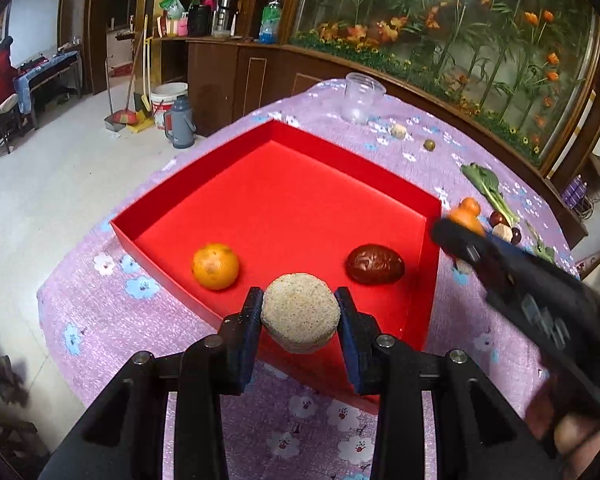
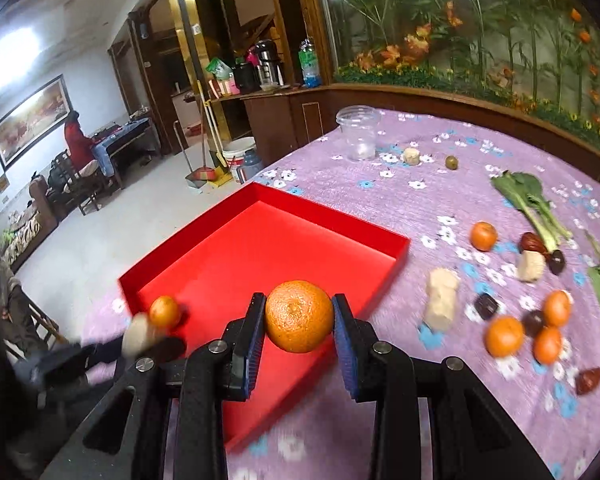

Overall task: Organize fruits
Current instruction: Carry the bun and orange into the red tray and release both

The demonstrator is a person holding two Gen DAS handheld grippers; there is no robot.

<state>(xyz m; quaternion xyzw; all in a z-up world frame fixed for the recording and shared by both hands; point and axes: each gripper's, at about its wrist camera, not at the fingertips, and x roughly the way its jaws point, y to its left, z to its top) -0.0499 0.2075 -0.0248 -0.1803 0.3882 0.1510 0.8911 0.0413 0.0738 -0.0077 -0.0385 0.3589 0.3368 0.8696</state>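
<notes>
My left gripper (image 1: 299, 308) is shut on a round beige speckled piece (image 1: 300, 312), held over the near part of the red tray (image 1: 430, 264). In the tray lie an orange (image 1: 215, 266) and a dark red date (image 1: 375, 264). My right gripper (image 2: 299, 314) is shut on an orange (image 2: 299, 316) above the tray's near right side (image 2: 384, 280). The right gripper also shows blurred in the left wrist view (image 1: 460, 224), at the tray's right edge. The left gripper shows blurred at the right wrist view's lower left (image 2: 140, 336).
On the purple flowered cloth (image 2: 380, 200) right of the tray lie several oranges (image 2: 504, 336), dates (image 2: 588, 380), beige pieces (image 2: 442, 296) and leafy greens (image 2: 528, 200). A clear plastic jar (image 2: 358, 132) stands at the back, with a beige piece (image 2: 412, 156) and a green fruit (image 2: 452, 161) near it.
</notes>
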